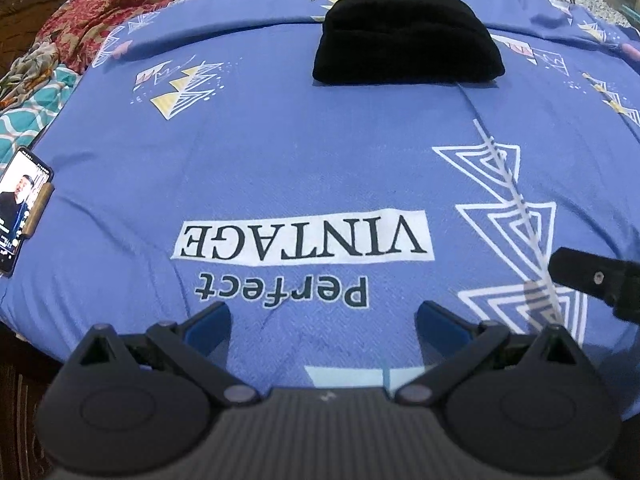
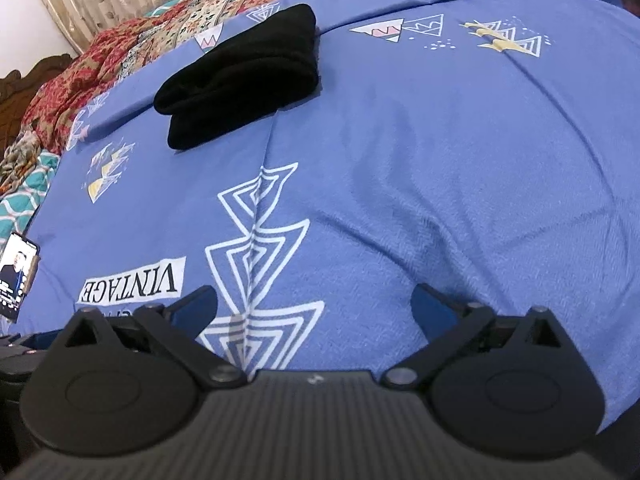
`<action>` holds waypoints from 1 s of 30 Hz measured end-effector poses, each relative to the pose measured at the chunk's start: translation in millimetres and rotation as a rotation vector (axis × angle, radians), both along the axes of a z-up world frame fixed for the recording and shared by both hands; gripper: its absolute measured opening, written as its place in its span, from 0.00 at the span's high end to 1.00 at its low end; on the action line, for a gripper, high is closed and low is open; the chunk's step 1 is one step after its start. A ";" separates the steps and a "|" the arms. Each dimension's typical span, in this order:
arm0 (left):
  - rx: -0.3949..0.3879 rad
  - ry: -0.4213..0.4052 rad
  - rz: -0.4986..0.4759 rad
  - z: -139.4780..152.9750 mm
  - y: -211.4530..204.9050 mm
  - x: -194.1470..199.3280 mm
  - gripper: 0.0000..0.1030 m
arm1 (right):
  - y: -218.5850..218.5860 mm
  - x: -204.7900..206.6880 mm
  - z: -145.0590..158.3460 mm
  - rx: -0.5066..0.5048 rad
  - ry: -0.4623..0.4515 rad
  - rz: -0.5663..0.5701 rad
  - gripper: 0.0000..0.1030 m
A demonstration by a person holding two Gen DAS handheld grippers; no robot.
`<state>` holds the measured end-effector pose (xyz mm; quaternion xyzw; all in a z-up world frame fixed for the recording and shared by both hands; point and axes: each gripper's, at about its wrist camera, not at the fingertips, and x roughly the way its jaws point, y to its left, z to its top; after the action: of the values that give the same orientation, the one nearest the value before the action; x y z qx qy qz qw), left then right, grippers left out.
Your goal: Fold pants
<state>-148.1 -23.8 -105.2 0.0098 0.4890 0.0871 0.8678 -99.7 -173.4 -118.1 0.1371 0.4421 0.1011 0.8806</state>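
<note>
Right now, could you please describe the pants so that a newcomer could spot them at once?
Start at the blue bedsheet printed "Perfect VINTAGE". On its far part, before the red patterned quilt, lies a compact folded bundle: the pants. They are the only plain black thing on the sheet.

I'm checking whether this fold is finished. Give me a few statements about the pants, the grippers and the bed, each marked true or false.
1. The black fabric pants lie as a folded bundle on the blue printed bedsheet. True.
2. The left gripper is clamped on the pants. False: it is open, holding nothing.
3. The right gripper is open. True.
4. A dark-framed smartphone lies on top of the pants. False: it sits at the sheet's left edge, apart from them.
</note>
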 end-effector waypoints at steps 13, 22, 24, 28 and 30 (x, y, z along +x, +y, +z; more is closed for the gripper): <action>-0.002 0.020 0.011 -5.8 1.5 6.2 0.00 | -5.6 -1.2 -0.2 0.025 -0.014 -0.010 0.00; 0.009 0.027 0.015 -5.8 1.2 5.4 0.00 | -2.3 -1.3 1.0 -0.003 -0.003 0.003 0.00; 0.022 0.024 0.013 -4.9 -0.8 4.2 0.00 | 0.0 -2.0 1.4 -0.019 -0.001 0.008 0.00; 0.045 0.024 0.007 -2.7 -3.0 2.0 0.00 | 4.8 -2.9 2.1 -0.056 0.002 0.018 0.00; 0.049 0.020 0.007 -0.6 -3.4 0.2 0.00 | 5.5 -3.9 2.7 -0.066 0.005 0.020 0.00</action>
<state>-147.9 -27.2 -105.8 0.0303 0.4954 0.1022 0.8621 -103.5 -167.9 -115.4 0.1037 0.4488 0.0950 0.8825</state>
